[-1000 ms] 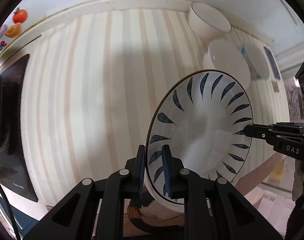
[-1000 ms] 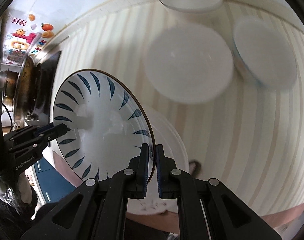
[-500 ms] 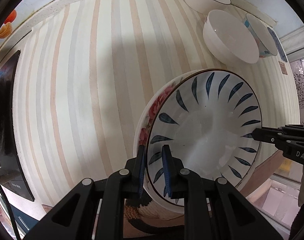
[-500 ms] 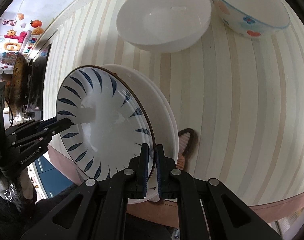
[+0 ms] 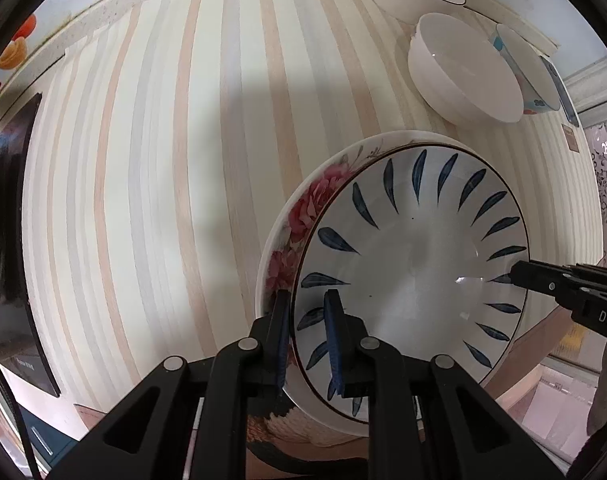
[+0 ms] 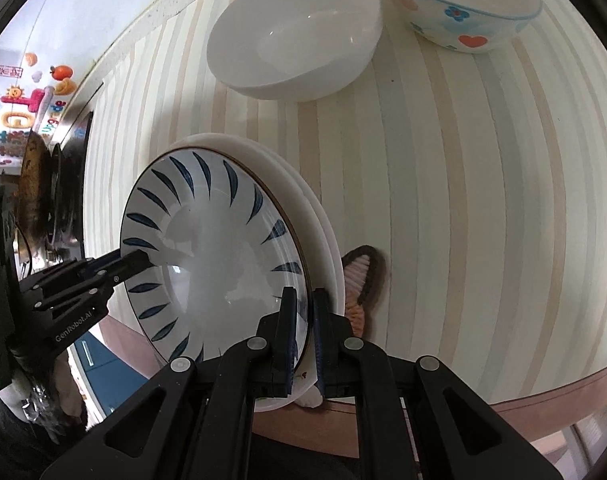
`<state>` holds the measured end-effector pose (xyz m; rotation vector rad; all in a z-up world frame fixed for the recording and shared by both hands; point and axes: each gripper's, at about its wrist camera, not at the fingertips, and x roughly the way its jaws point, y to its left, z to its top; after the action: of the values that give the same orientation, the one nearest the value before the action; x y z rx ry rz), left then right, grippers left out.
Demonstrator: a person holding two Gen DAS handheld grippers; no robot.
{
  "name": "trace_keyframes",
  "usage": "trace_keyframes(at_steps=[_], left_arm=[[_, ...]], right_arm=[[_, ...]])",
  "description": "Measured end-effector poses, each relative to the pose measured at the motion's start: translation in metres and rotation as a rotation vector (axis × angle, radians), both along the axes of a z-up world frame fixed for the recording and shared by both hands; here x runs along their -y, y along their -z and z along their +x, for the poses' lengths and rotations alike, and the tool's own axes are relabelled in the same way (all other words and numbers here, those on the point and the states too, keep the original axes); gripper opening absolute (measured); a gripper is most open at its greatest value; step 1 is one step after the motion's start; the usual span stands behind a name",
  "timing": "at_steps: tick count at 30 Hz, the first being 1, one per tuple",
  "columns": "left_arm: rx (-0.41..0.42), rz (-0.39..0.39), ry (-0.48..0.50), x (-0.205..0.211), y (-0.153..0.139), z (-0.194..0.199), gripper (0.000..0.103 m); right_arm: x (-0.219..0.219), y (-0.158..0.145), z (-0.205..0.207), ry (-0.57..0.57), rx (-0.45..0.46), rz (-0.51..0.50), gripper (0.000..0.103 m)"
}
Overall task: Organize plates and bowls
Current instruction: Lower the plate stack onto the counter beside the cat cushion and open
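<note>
blue-leaf plate lowered onto rose plate stack

left gripper [image 5: 306, 334] and right gripper [image 6: 301, 320] both stay clamped on opposite rims of the blue-leaf plate [image 5: 411, 272]. since a second ago it has come down from mid-air and sits nested on the rose plate [image 5: 303, 216] on the striped table [image 5: 163, 160]. white bowl [image 6: 295, 32] and heart bowl [image 6: 459, 4] are beyond.

Both wrist views look down closely from opposite sides — sharing the leaf-patterned plate [image 5: 411, 276].
</note>
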<state>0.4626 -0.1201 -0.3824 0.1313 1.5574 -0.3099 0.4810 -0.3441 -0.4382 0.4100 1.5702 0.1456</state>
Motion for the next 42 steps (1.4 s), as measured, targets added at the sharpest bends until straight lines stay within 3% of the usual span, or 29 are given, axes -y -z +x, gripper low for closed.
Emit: trace_keyframes(at_steps=[9,21,30,35,39,40,42], left_arm=[[0.052,0.027,-0.054,-0.006,-0.013,0.000,0.015],[0.143,-0.004,-0.170,-0.003,-0.095,-0.065,0.015],[0.134,-0.085,-0.198,0.005,-0.147,-0.113,0.015],[0.142,-0.090,-0.195,0.009,-0.159,-0.124,0.015],[0.156,-0.097,-0.195,0.017,-0.161,-0.121,0.015],[0.153,-0.110,-0.195,0.020,-0.161,-0.117,0.018],[0.159,-0.119,-0.200,0.025,-0.156,-0.101,0.021]], right_arm=[[0.005,-0.013,-0.004,0.043,0.044,-0.014,0.011],[-0.009,-0.089,-0.046,-0.040,0.204,-0.043,0.012],[-0.016,-0.149,-0.099,-0.119,0.280,0.023,0.012],[-0.021,-0.168,-0.124,-0.174,0.301,0.051,0.012],[-0.013,-0.173,-0.129,-0.154,0.310,0.098,0.012],[-0.009,-0.172,-0.127,-0.141,0.308,0.108,0.012],[0.003,-0.169,-0.119,-0.104,0.307,0.123,0.028]])
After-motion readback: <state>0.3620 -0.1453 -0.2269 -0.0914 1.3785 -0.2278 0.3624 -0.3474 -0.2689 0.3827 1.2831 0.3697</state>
